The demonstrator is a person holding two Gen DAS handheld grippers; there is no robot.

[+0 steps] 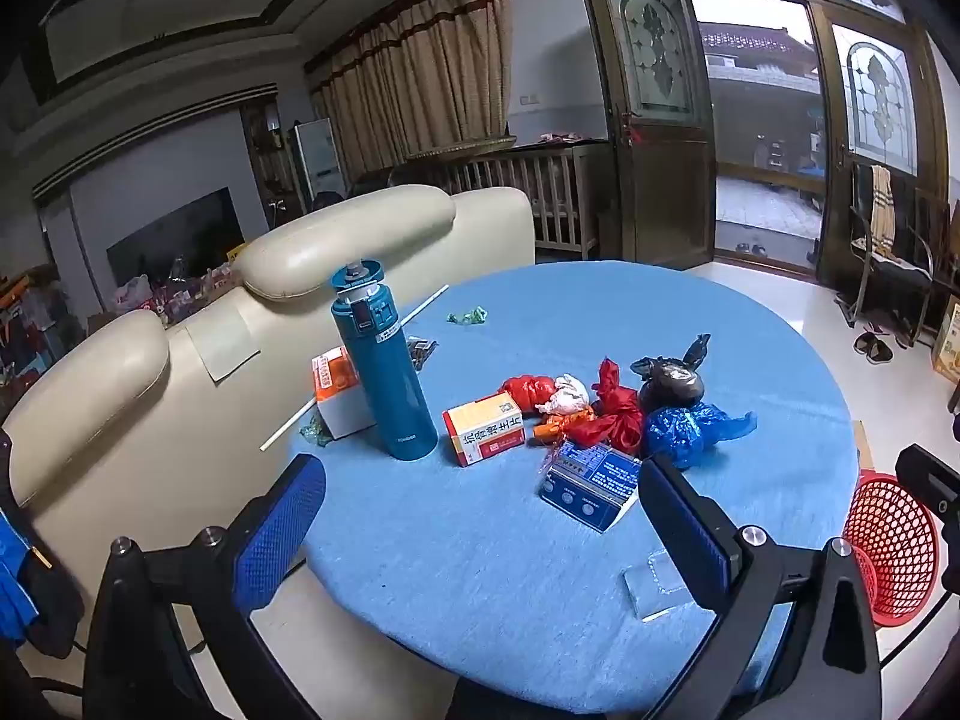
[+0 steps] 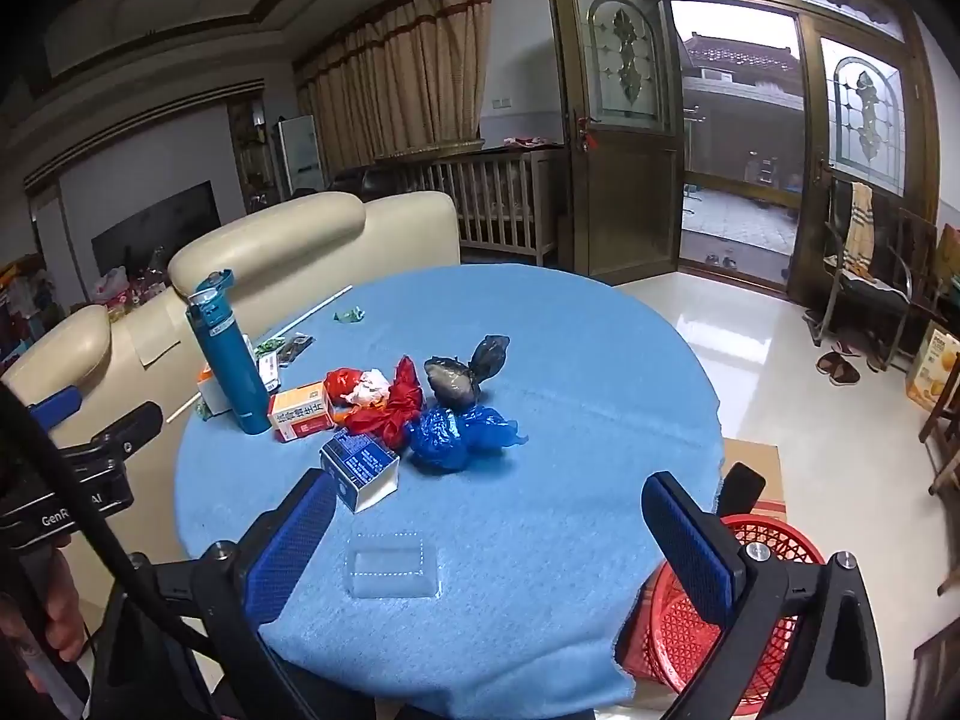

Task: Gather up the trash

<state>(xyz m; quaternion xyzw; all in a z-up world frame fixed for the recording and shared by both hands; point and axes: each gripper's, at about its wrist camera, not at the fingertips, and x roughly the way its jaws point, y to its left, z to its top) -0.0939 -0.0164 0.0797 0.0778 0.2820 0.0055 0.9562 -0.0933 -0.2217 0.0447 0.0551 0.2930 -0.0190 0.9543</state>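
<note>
A heap of trash lies mid-table: a blue plastic bag (image 1: pixel 690 429) (image 2: pixel 450 435), a black bag (image 1: pixel 669 381) (image 2: pixel 459 381), a red bag (image 1: pixel 609 414) (image 2: pixel 393 405), crumpled white paper (image 1: pixel 564 393), a blue box (image 1: pixel 591 483) (image 2: pixel 360 468) and a yellow medicine box (image 1: pixel 485 427) (image 2: pixel 302 411). A clear plastic tray (image 2: pixel 390 567) (image 1: pixel 654 585) lies near the front edge. A red mesh basket (image 2: pixel 708 612) (image 1: pixel 894 546) stands on the floor at the right. My left gripper (image 1: pixel 480 528) and right gripper (image 2: pixel 489 546) are both open and empty, above the table's near edge.
A teal flask (image 1: pixel 384 372) (image 2: pixel 231 354) stands at the table's left, beside an orange-white box (image 1: pixel 336 393) and a white straw (image 1: pixel 354 366). Green wrappers (image 1: pixel 468 316) lie farther back. A cream sofa (image 1: pixel 300 252) is behind the round blue table (image 1: pixel 600 312). A cardboard box (image 2: pixel 753 471) sits on the floor.
</note>
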